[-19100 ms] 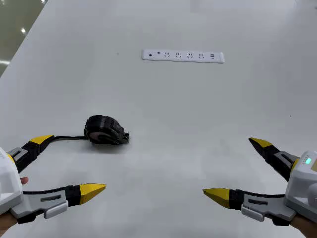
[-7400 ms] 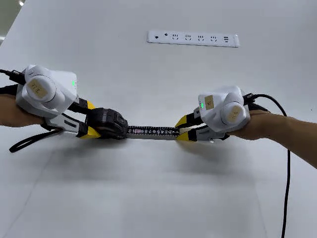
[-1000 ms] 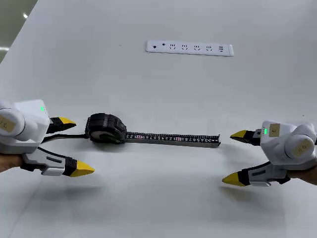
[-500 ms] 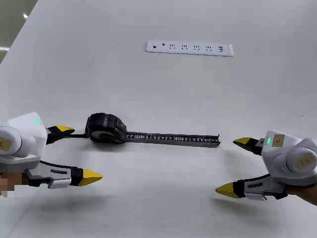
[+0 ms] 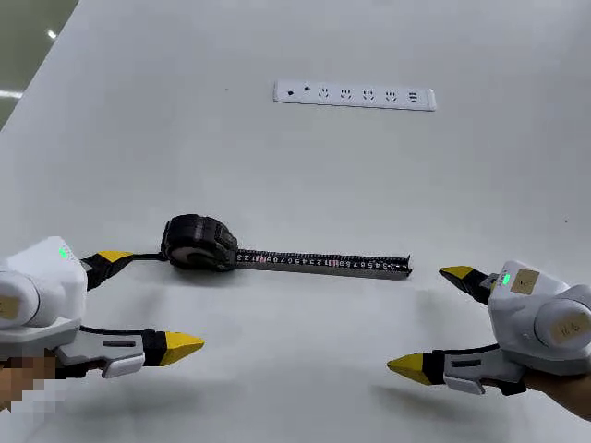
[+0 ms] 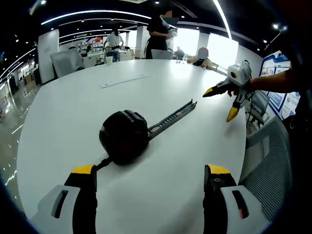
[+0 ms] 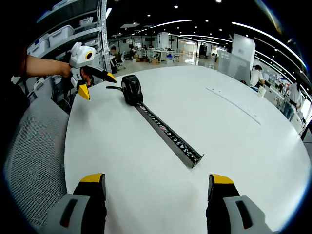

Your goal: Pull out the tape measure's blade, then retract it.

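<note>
While the blade point(image 5: 323, 263) lies drawn out flat on the white table point(image 5: 277, 166), you have nothing in hold. Your left gripper point(image 5: 152, 301) has its jaws spread wide and empty, just beside the tape measure point(image 5: 196, 243) on its strap side. Your right gripper point(image 5: 431, 319) is equally wide and empty, near the blade's hooked tip but clear of it.

The pull-out half of the task looks done: a good length of blade runs from the black case toward your right, unsupported by either gripper, so the lock is probably engaged. Retraction is what remains. To my eye that means steadying the case with your left gripper and releasing the lock, perhaps guiding the tip back with your right so it does not whip.

A thin black strap point(image 5: 148, 257) trails from the case toward your left gripper's upper jaw; I cannot tell whether they touch. As for containers, the only housing on the table is the case itself, with the rest of the blade presumably coiled inside. A power strip point(image 5: 355, 95) lies well apart at the far side.
</note>
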`<state>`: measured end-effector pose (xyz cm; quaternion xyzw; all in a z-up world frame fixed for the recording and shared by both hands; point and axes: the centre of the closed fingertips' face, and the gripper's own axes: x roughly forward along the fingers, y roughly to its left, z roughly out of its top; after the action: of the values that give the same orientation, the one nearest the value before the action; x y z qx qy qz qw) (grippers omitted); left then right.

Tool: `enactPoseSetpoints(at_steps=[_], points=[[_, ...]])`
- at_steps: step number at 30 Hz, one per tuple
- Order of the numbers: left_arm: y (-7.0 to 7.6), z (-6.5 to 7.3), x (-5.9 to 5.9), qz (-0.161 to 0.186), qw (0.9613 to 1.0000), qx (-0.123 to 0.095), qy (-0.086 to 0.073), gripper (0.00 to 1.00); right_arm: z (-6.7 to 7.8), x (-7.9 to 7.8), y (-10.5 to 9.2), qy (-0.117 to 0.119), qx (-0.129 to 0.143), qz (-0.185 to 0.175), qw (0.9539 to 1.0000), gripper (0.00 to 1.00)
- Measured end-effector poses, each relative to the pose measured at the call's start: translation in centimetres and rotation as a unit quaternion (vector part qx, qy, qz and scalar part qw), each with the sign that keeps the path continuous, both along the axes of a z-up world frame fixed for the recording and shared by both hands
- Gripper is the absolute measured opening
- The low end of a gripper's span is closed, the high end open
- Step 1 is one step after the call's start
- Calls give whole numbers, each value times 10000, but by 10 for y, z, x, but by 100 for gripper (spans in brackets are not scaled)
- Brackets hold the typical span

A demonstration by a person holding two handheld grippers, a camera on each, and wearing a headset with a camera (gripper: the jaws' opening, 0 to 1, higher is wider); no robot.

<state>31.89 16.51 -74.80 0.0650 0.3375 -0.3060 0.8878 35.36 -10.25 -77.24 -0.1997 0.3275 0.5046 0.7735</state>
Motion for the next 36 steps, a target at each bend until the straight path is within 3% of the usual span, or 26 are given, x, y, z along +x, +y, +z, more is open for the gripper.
enactPoseSetpoints(at_steps=[8,14,23,29,36], points=[[-8,0,-4,307,9994,-95,-115,91,-1,-5,-3,19,80,-268,9996,89],[-16,-3,-9,411,9989,-188,-103,93,2,-10,-1,50,182,-471,9987,90],[-17,-1,-8,782,9967,-126,-184,93,9,-19,10,-18,412,-762,9962,93],[-13,3,-10,1213,9923,-71,-234,93,15,-22,15,-52,536,-1116,9923,95],[-18,9,-15,1291,9913,-79,-238,95,25,-26,21,-21,723,-1459,9867,99]])
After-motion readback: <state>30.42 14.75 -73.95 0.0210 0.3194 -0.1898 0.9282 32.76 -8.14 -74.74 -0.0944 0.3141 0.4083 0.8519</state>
